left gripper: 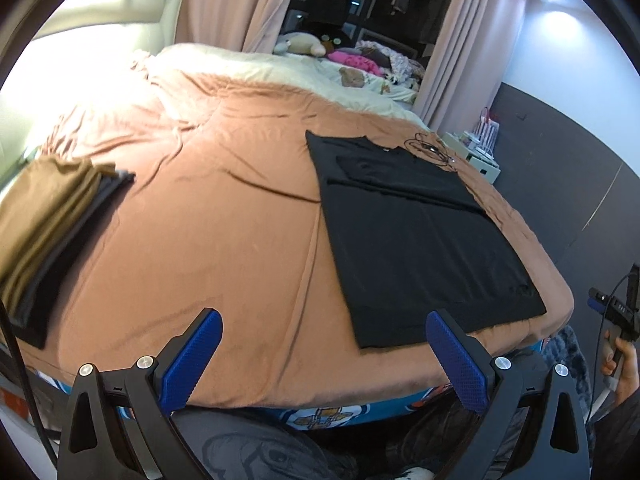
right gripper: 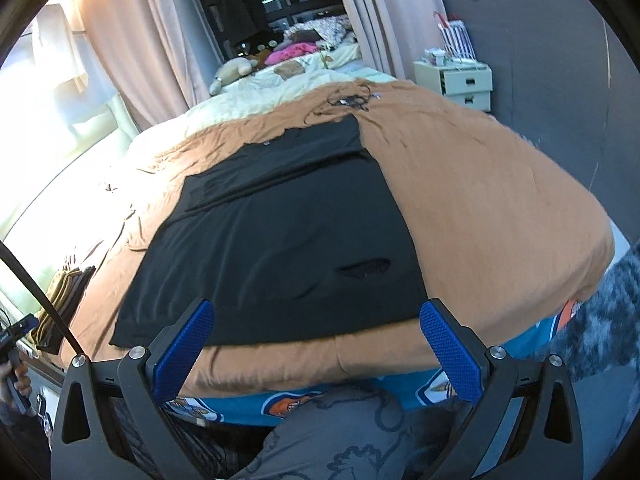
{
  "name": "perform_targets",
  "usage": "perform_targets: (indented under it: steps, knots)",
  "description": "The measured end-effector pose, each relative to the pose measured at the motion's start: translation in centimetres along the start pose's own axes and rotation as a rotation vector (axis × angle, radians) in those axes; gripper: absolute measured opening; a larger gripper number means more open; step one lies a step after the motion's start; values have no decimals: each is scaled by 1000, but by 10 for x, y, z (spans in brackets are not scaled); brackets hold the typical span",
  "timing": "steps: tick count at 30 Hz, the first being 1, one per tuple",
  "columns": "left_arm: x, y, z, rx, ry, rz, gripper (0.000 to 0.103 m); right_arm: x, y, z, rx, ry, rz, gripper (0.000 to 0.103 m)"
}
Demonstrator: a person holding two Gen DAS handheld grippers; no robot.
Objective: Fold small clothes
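- Black shirt, sleeves folded inward, flat near bed's front edge.
- Left gripper and right gripper: spread, empty.
- Folded pile cut off at left edge.

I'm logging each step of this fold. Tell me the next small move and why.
Probably lower both grippers to the near hem of the black shirt. The left gripper and right gripper are open and empty above the bed's near edge, and the shirt lies flat, sleeves already folded in, ready to fold upward.

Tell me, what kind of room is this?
Most likely a bedroom: a large bed with an orange-brown cover, pink curtains, and a small drawer unit beside the bed.
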State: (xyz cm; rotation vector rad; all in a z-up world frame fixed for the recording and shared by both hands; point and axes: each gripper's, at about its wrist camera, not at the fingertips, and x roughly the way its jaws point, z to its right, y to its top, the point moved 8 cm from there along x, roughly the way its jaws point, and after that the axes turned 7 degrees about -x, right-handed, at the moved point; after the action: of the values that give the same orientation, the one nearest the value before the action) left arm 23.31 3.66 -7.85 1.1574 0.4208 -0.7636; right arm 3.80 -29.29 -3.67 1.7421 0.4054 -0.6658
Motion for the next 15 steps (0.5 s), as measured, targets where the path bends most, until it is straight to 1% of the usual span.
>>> perform_targets:
  steps: [2,9,13,15]
  knots:
    - [12,-5,-10,-22,0,-18,99,6,-2,2,14,4,-9,100]
    - [45,-13,-42,-130,-4,-82,83,33,1,16,68,31,-40,98]
    - [68,-17,-57,-181,0,-124,76,55,4,30,92,34,-72,92]
    - [80,-19,-63,-211,-9,-146,76,66,3,32,101,39,-85,91]
